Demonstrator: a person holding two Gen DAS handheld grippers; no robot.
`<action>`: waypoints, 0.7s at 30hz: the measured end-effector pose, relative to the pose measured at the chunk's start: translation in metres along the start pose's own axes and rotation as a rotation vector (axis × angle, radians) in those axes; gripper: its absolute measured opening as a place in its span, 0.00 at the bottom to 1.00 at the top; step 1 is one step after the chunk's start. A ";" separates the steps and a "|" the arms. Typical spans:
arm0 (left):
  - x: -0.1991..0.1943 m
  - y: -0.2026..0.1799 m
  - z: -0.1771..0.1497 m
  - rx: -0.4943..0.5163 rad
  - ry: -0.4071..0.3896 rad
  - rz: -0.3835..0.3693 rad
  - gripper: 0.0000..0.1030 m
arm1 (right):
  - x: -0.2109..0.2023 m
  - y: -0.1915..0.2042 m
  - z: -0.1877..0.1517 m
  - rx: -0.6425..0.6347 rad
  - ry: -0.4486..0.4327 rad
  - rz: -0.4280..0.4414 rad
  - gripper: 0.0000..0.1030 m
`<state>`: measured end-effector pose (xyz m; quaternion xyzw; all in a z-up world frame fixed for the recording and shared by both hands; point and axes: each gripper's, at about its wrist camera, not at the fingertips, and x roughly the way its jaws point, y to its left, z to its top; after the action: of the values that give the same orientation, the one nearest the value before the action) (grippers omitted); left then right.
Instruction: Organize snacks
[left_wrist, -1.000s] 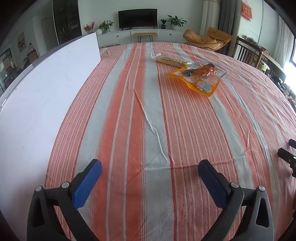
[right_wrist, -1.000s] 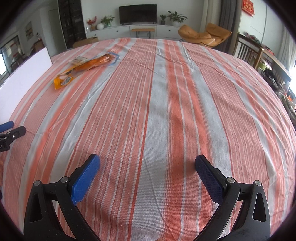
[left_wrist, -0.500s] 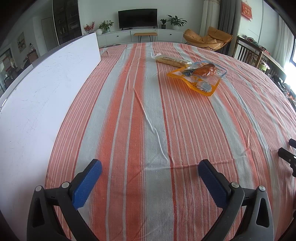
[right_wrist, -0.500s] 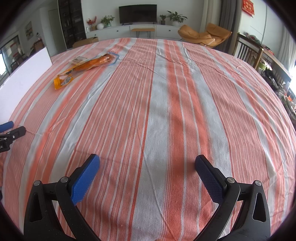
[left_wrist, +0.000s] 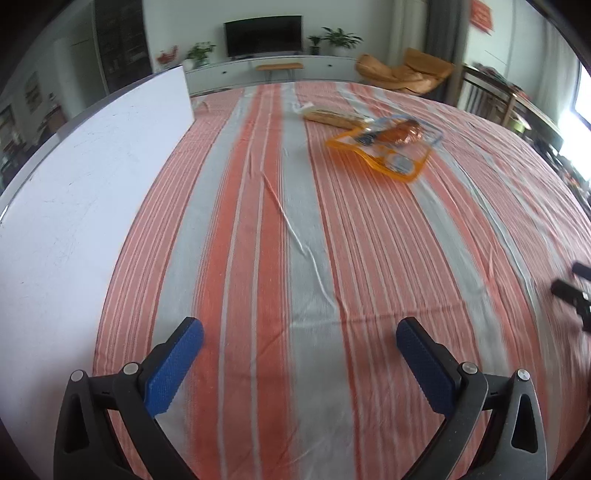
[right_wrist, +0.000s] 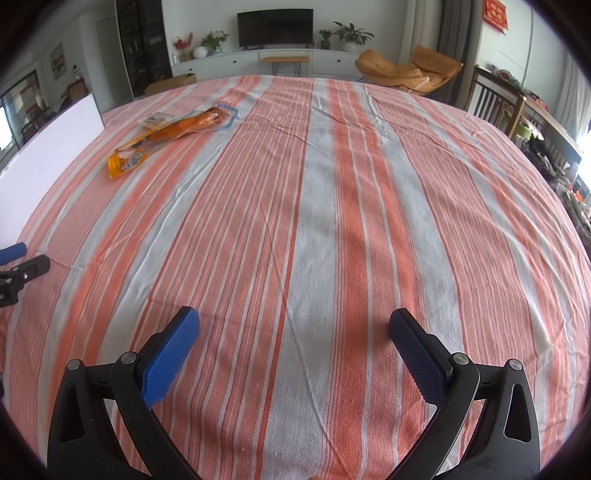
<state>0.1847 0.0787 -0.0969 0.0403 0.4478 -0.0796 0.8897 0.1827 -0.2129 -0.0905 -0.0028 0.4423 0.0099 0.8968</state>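
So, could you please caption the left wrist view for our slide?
Open left tool over striped tablecloth; orange snack packet lies far ahead.

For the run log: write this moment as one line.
left gripper: jaws open, empty | right gripper: jaws open, empty | orange plastic snack packet: untouched, far across striped tablecloth

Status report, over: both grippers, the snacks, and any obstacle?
Left gripper open, empty. Right gripper open, empty. Orange snack pack and bread pack far ahead on cloth, touching. Nothing between.
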 end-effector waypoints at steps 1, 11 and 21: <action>-0.001 0.003 -0.002 0.001 -0.005 -0.004 1.00 | 0.001 0.000 0.000 0.000 0.000 0.001 1.00; -0.002 0.006 -0.003 -0.006 -0.008 0.000 1.00 | 0.010 0.003 0.034 0.155 0.072 0.146 1.00; -0.002 0.006 -0.003 -0.007 -0.009 0.000 1.00 | 0.114 0.104 0.205 0.331 0.117 0.143 0.99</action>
<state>0.1823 0.0854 -0.0976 0.0370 0.4442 -0.0781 0.8918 0.4125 -0.1041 -0.0563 0.1757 0.4885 0.0007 0.8547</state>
